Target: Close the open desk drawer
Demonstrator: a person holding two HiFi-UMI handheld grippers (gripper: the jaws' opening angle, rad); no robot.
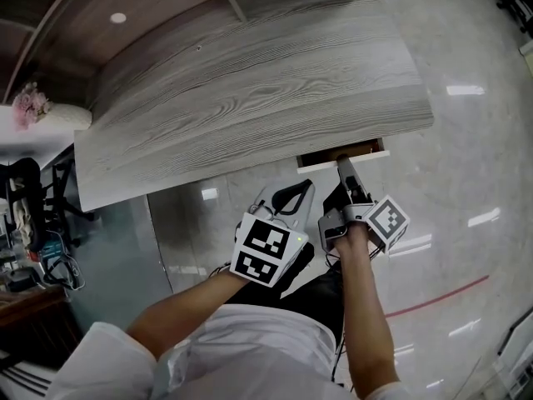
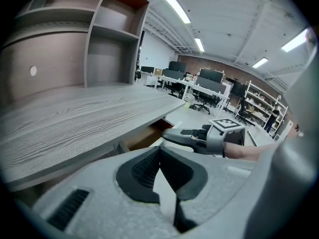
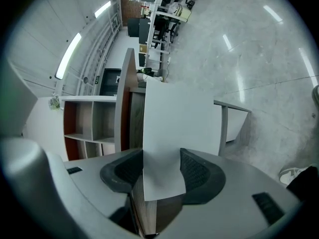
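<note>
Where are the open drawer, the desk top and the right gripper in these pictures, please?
drawer (image 1: pixel 316 167): head view, on its white front edge.
desk top (image 1: pixel 250 98): head view, middle of the grey wood-grain surface.
right gripper (image 1: pixel 343 167): head view, between its tips at the drawer front.

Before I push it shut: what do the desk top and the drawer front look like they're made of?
desk top: likely wood-look laminate over board rather than solid wood; matte grey, with regular streaked grain and a crisp thin edge.
drawer front: smooth, plain white panel with no grain, probably painted or laminated board; dull, even sheen.
</note>
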